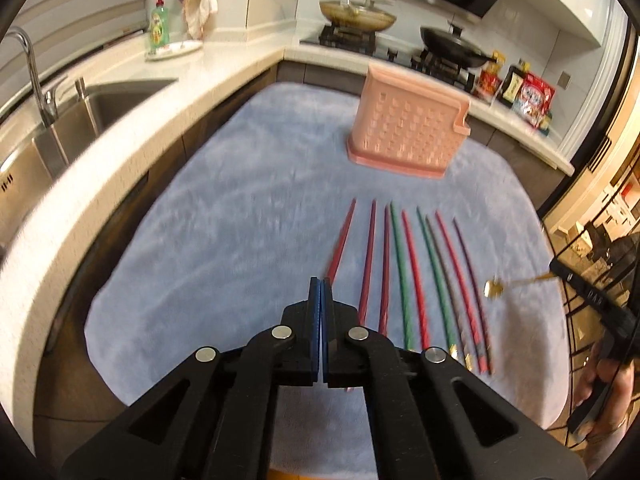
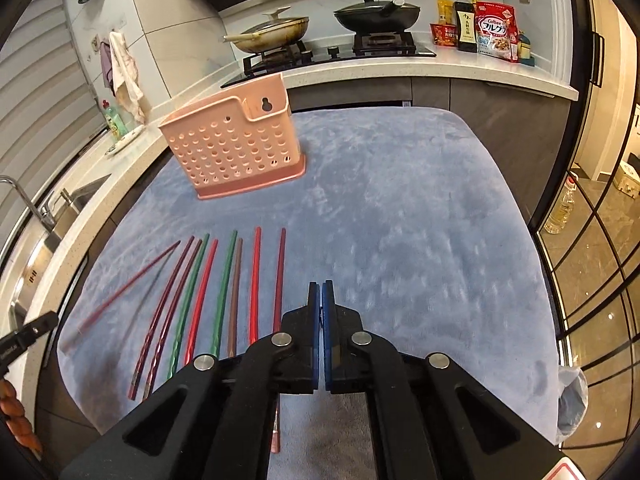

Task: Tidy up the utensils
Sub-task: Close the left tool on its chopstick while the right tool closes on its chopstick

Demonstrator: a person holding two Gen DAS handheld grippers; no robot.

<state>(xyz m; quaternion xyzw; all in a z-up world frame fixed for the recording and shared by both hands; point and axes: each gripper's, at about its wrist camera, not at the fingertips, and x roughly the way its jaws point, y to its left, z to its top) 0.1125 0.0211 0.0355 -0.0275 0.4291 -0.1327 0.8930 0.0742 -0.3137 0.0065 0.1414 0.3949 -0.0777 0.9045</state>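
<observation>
Nine or so chopsticks lie fanned on the blue-covered worktop, just ahead and to the right of the left tongs. Left tongs are pressed together, and the leftmost red chopstick runs straight into their tips, so it looks pinched at its near end. Right tongs also have pads together. Nothing shows beyond them in their own view, though the left view has a small gold thing at their tip; can't tell what it is or whether it's held.

Step, as I judge it: picking up, early in the task, since nearly all the sticks are on the cloth. Pink perforated holder stands upright well ahead of both tongs, beyond the far tips of the row. Next move calls for carrying the stick forward, tipping it upright and lowering it into the holder's open top.

Path between looks free. Sink is far left of the left tongs, and the pans on the stove sit behind the holder. Risk: a thin stick pivoting in an end grip.
</observation>
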